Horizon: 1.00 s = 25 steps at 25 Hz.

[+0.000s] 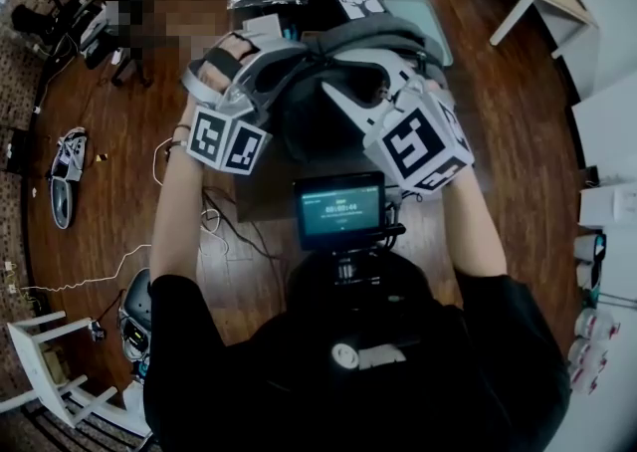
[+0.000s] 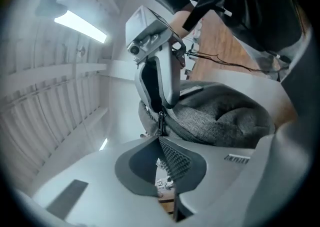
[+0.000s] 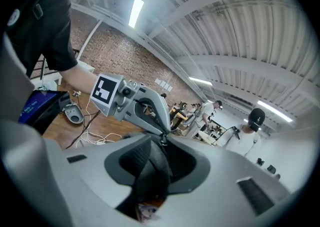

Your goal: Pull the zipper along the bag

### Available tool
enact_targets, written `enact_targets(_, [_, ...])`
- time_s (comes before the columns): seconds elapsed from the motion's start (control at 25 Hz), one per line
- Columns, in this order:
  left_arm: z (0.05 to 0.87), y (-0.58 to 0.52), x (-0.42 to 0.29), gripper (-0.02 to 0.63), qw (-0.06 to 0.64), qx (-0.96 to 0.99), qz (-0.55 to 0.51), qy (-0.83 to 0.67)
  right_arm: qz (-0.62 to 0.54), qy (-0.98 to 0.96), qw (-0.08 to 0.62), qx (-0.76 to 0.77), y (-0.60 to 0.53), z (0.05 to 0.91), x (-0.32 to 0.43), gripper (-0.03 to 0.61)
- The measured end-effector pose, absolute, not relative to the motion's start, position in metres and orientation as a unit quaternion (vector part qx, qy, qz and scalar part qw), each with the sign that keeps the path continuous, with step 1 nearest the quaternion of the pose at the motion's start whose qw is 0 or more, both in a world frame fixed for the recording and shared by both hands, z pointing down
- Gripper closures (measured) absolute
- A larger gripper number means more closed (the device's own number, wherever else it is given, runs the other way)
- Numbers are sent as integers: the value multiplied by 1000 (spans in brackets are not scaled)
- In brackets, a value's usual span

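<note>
The bag [image 2: 225, 116] is coarse, matt grey woven cloth. The left hand-held gripper [image 2: 160, 138] has a smooth matt grey plastic shell and cross-hatched pads [image 2: 176, 160]. The floor [image 1: 518, 141] is wood with a sheen.

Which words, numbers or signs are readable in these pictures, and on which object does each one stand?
Nothing is surely readable.
On the small screen: light digits and a line of text, too blurred to read.
On the marker cubes: black-and-white square patterns, no letters.
On the blue item: white print, too blurred.
</note>
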<state>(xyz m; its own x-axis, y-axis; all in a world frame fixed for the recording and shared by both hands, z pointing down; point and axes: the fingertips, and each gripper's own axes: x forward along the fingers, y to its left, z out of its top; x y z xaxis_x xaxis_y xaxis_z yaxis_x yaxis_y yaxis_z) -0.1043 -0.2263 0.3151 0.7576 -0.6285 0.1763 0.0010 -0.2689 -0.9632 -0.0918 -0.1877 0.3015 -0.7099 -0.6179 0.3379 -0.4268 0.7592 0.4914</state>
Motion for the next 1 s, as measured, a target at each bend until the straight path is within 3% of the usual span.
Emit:
enact_targets(0.28, [306, -221, -103, 602, 508, -801, -250, 195, -188, -913, 242, 270, -180, 300, -91, 408])
enact_targets(0.68, [289, -212, -90, 591, 499, -814, -231, 186, -191, -913, 224, 283, -179, 295, -91, 408])
enact_targets(1.0, [289, -202, -85, 591, 441, -857, -176, 201, -199, -898, 243, 307, -191, 295, -91, 417])
